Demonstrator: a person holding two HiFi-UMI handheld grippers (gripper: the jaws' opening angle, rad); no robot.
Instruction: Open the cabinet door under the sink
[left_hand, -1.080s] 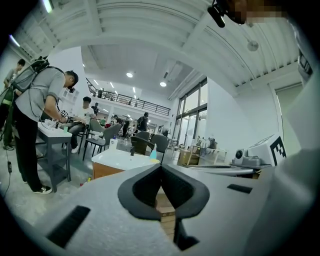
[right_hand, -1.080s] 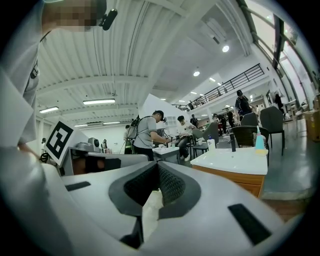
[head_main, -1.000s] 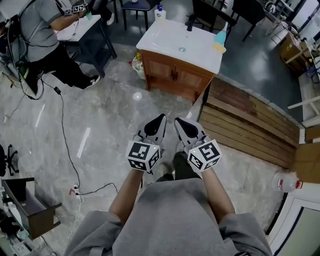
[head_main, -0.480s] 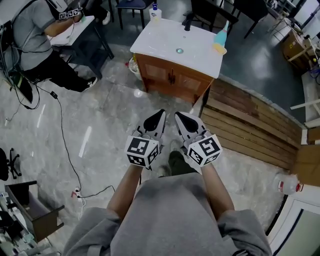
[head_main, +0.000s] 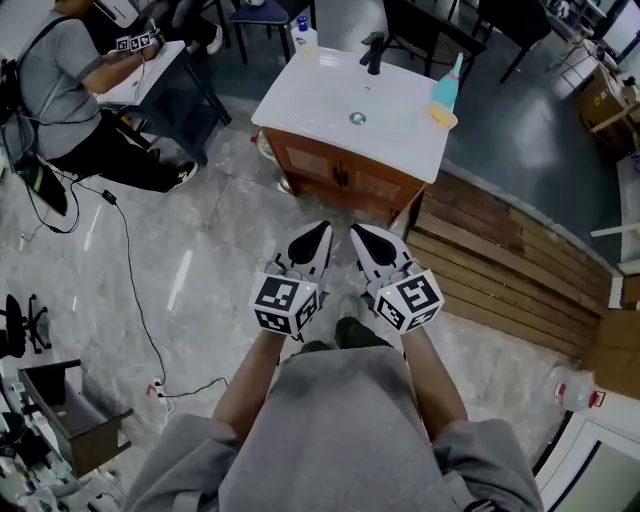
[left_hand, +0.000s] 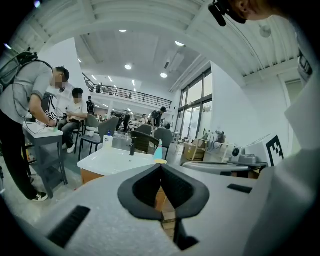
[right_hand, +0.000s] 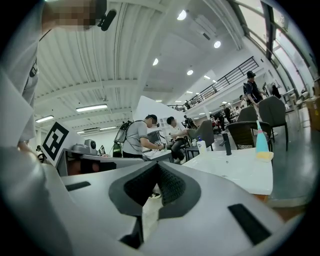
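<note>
The sink cabinet stands ahead of me, with a white sink top over two shut brown wooden doors that have small dark handles at the middle. My left gripper and right gripper are held side by side in front of my body, well short of the cabinet, above the marble floor. Each is shut with nothing between its jaws. In the left gripper view the sink top shows past the left gripper. In the right gripper view the sink top lies right of the right gripper.
A black faucet, a blue bottle and a soap bottle stand on the sink top. Wooden planks lie to the cabinet's right. A person works at a desk far left, and a black cable crosses the floor.
The cabinet has drawn a little nearer and larger in the head view. Both grippers have stayed shut and side by side in front of me.
</note>
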